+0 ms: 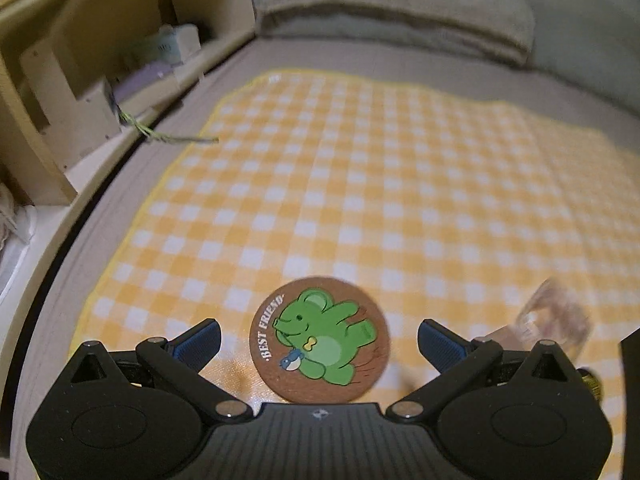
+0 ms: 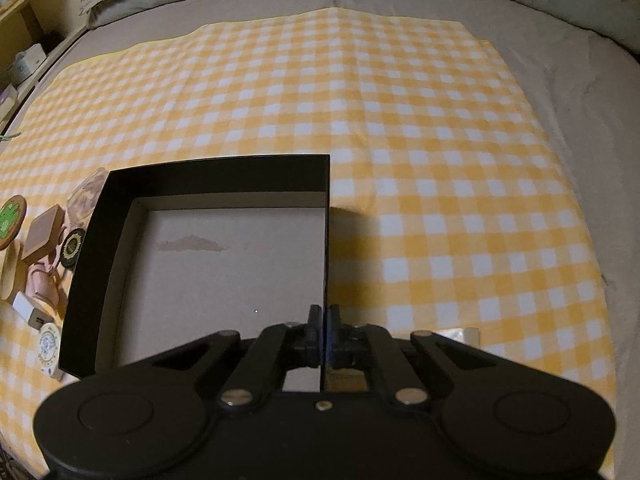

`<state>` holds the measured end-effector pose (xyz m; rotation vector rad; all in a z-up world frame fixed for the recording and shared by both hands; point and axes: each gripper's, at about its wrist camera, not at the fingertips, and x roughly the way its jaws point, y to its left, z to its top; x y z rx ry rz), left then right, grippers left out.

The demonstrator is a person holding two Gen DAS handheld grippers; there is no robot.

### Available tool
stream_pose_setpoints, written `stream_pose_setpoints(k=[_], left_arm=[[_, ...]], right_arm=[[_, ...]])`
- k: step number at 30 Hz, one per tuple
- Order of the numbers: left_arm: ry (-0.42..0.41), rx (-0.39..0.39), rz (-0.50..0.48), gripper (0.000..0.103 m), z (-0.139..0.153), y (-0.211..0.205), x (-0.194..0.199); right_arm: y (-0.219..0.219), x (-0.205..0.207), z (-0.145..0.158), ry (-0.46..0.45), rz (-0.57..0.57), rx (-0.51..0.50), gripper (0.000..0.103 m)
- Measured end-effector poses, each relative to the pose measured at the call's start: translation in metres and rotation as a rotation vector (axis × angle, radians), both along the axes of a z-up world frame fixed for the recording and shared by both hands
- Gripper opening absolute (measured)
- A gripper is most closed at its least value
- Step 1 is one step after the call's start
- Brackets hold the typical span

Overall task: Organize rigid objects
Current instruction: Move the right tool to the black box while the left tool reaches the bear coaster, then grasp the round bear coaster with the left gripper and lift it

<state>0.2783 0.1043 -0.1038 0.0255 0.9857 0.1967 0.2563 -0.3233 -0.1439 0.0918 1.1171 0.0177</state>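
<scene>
A round brown coaster (image 1: 320, 340) with a green bear and the words BEST FRIEND lies on the yellow checked cloth (image 1: 380, 180). My left gripper (image 1: 319, 338) hovers over it, open, its blue pads to either side of the coaster and apart from it. In the right wrist view an open black box (image 2: 216, 176) with a pale bottom stands on the cloth. My right gripper (image 2: 324, 320) is shut on the box's right wall. The same coaster (image 2: 10, 220) shows at the far left there, among several small items.
A clear, blurred packet (image 1: 556, 316) lies right of the coaster. Left of the box are a brown square box (image 2: 42, 234), a black round lid (image 2: 73, 247), pink pieces (image 2: 42, 284) and a white patterned disc (image 2: 50, 346). A wooden shelf (image 1: 60, 80) and pillows (image 1: 400, 8) border the bed.
</scene>
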Motion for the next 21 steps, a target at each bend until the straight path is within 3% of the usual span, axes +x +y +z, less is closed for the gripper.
stream_pose_setpoints(k=[6,13,21], left_arm=[[0.080,-0.003,-0.020,0.103,-0.027,0.000,0.025],[0.154,-0.033,0.022,0.103,-0.045,0.014,0.041],[0.152,-0.026,0.040,0.099,-0.056,0.031,0.059]], right_arm=[[0.008,-0.002,0.002,0.012,0.012,0.024,0.003],[0.019,-0.001,0.006,0.022,0.041,0.048,0.003],[0.018,-0.001,0.006,0.029,0.040,0.086,0.004]])
